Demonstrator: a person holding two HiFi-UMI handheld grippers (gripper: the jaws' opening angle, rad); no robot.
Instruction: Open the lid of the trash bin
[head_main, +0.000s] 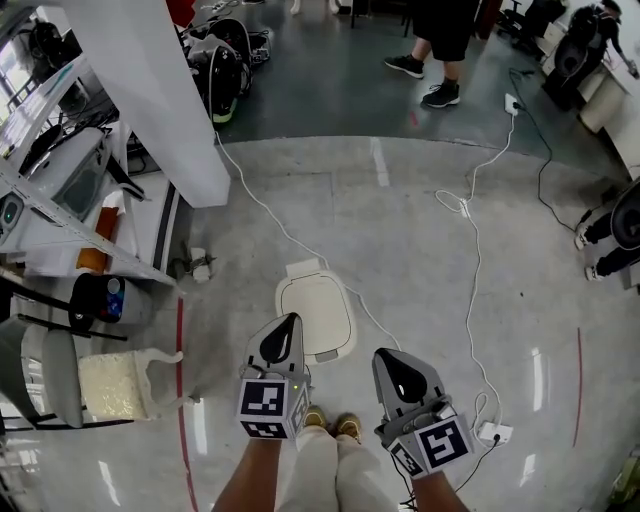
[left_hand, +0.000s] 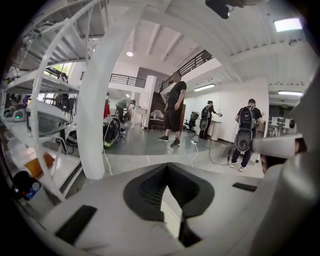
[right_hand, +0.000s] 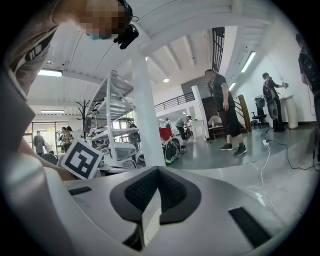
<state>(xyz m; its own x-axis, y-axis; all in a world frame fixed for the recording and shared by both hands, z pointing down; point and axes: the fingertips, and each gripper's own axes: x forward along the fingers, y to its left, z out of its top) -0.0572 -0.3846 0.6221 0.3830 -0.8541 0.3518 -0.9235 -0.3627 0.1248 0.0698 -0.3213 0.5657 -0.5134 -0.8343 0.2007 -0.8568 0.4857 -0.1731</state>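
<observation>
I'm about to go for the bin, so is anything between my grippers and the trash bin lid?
Nothing visible does. In the head view the left gripper shows over the near left edge of the lid, and the right gripper is just to its right. A white cable runs past the lid's right side, not across it.

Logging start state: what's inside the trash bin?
The inside cannot be seen. From above, the white lid lies shut over the trash bin and covers whatever it holds.

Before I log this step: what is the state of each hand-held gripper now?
Left hand-held gripper: shut, holding nothing.
Right hand-held gripper: shut, holding nothing.
</observation>
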